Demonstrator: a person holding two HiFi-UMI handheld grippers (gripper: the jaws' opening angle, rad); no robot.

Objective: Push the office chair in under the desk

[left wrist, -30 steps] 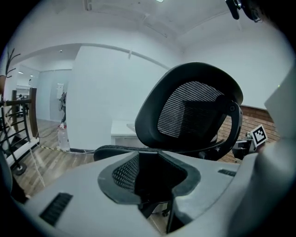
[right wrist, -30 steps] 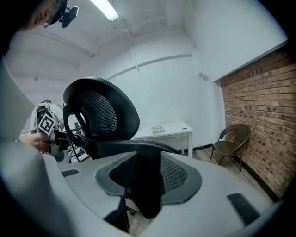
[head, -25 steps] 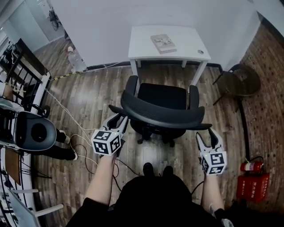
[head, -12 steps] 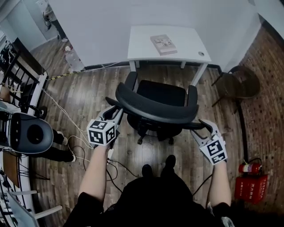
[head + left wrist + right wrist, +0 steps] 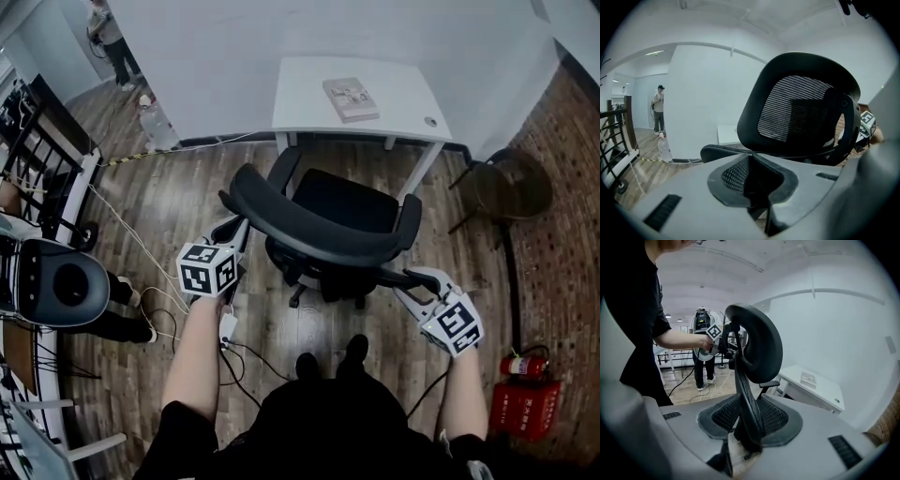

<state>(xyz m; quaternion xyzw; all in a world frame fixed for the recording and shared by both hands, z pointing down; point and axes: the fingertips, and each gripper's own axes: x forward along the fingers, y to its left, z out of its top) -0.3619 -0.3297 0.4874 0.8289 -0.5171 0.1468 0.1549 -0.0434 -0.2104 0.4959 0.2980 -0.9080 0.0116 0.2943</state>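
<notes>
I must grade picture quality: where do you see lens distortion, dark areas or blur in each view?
Head view: even light, sharp; the edges of the white desk bow slightly. Left gripper view: fisheye, black corners; the backrest of the office chair is dark against the wall. Right gripper view: same fisheye; the person's black sleeve shows no detail.

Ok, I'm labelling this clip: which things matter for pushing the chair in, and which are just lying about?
Job:
office chair
desk

Lying about:
book on the desk
fire extinguisher
brown chair
</notes>
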